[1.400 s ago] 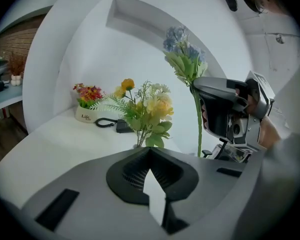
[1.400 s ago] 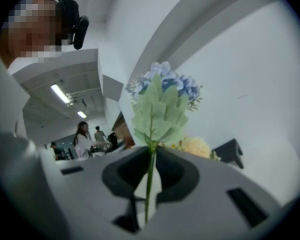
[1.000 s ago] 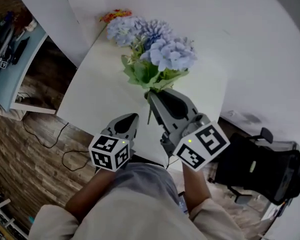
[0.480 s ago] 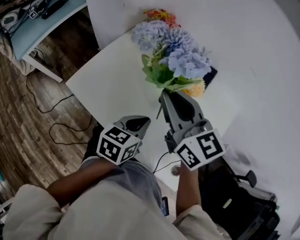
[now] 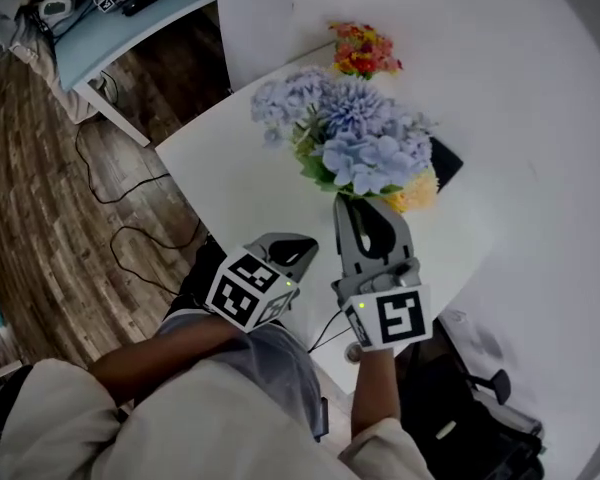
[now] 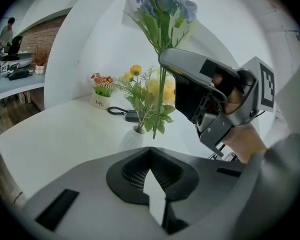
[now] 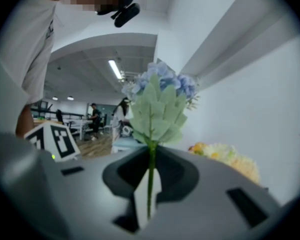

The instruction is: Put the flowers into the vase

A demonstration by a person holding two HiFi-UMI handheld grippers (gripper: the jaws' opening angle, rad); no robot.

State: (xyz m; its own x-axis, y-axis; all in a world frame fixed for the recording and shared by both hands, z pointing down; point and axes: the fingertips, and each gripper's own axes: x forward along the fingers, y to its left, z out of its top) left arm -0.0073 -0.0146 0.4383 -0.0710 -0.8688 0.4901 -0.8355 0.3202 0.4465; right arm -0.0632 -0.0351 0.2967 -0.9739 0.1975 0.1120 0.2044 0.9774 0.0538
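Right, head view: right hand-held gripper (image 5: 350,204) grips the blue flowers (image 5: 365,143) low down, over the desk (image 5: 230,183); left hand-held gripper (image 5: 302,250) closed, empty. Left gripper view: stem (image 6: 161,99) tip hangs just right of the vase (image 6: 131,140) neck, depth between them unclear; likely needs upright stem, lowered straight in. Right gripper view: stem pinched between jaws, blooms above.

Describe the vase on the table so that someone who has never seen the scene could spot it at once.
Start at the white table. On it stands a small white vase holding yellow flowers. Unlike the lettered pot of orange flowers farther back, it is plain and unmarked.
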